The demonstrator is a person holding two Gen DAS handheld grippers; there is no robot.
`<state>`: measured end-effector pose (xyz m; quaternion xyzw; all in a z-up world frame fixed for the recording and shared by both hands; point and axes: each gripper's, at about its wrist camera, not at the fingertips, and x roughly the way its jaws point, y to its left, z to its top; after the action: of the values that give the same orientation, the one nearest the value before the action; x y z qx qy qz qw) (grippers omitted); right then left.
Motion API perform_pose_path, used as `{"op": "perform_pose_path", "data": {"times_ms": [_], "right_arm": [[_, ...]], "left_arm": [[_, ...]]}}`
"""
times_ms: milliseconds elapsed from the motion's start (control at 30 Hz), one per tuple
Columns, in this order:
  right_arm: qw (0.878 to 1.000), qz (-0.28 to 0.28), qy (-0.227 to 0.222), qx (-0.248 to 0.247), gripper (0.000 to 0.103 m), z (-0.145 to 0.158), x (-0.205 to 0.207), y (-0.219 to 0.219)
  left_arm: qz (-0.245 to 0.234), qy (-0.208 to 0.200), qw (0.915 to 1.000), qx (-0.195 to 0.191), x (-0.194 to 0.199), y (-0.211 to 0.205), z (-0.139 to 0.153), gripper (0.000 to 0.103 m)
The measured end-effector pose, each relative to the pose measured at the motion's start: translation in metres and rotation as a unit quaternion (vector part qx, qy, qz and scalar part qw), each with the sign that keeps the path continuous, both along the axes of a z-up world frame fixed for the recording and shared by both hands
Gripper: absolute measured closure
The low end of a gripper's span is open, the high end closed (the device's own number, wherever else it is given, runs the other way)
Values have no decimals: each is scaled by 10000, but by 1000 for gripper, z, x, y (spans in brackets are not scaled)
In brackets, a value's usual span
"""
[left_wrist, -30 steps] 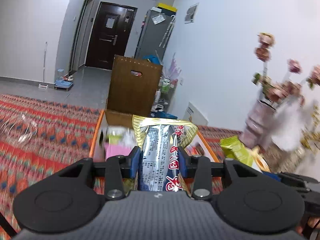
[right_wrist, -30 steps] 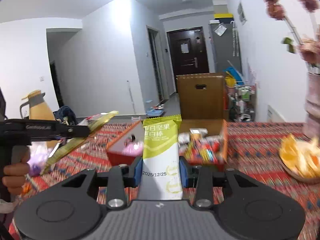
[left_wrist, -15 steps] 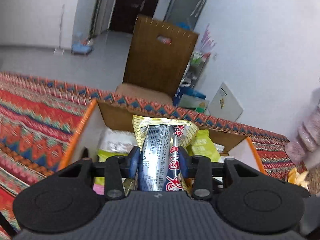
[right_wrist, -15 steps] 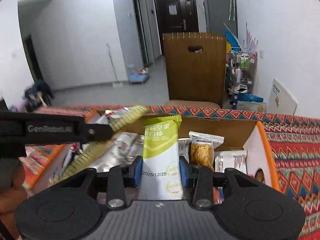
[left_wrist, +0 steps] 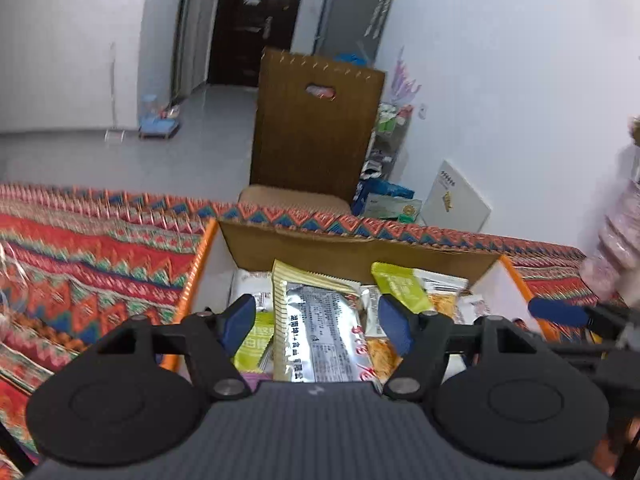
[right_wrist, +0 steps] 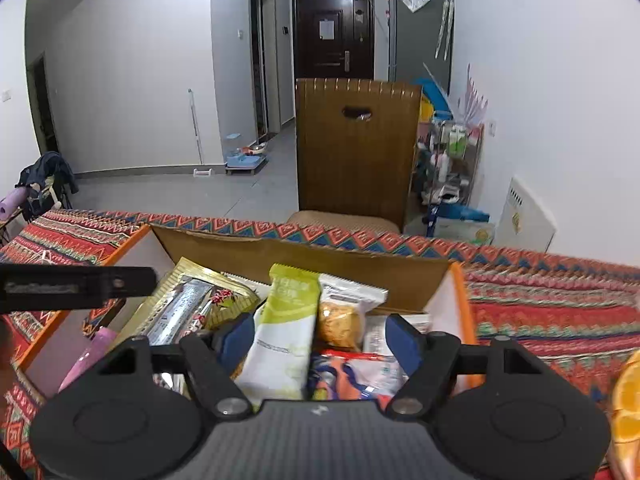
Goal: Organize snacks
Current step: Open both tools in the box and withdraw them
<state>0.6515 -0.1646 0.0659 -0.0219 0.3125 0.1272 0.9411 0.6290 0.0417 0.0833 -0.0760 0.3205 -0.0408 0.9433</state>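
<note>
An orange-edged cardboard box (left_wrist: 360, 250) on the patterned cloth holds several snack packets. My left gripper (left_wrist: 318, 322) is open above it; a silver and gold packet (left_wrist: 316, 332) lies free between the spread fingers on the pile. My right gripper (right_wrist: 320, 342) is open too; a green and white bar packet (right_wrist: 284, 336) lies loose between its fingers in the box (right_wrist: 304, 256). The silver and gold packet (right_wrist: 188, 308) shows at the left of the right wrist view, under the left gripper's finger (right_wrist: 80, 286).
A brown chair back (right_wrist: 356, 148) stands behind the table. A pink vase (left_wrist: 616, 248) stands at the right. Orange slices (right_wrist: 626, 404) lie at the right edge. The patterned cloth (left_wrist: 88, 248) stretches left of the box. The right gripper's blue fingertip (left_wrist: 558, 314) shows at the right.
Both grippers have opened and let go of their packets, which now lie in the box. Both moved from beside the box to above it.
</note>
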Motion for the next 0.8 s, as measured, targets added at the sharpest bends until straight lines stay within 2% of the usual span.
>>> {"op": "perform_pose_path", "data": {"times_ms": [100,167,267,367,533,800], "right_arm": [[9999,-48,-113,-9,27,21,-16,-13],[9996,-105,-242,65,24,37,-31,-22],[9981,-234,-510,252,10,59,-61,-40],[9968,-282,-724,185,10,81,-98,-52],[9943,-210,-1045,32,10,106,-167,-69],[9892,62,-1461,101,1,117,-286,-85]], "left_arm": [[-46,-187,9997,169,-26,-2,23,24],[-69,-289,9991,290,-46,-3,37,15],[-116,-562,9975,404,-81,-5,59,11],[-199,-884,9944,544,-122,-7,79,4],[-272,-1307,9885,711,-197,-15,100,1],[-216,-1552,9849,736,-305,-15,103,0]]}}
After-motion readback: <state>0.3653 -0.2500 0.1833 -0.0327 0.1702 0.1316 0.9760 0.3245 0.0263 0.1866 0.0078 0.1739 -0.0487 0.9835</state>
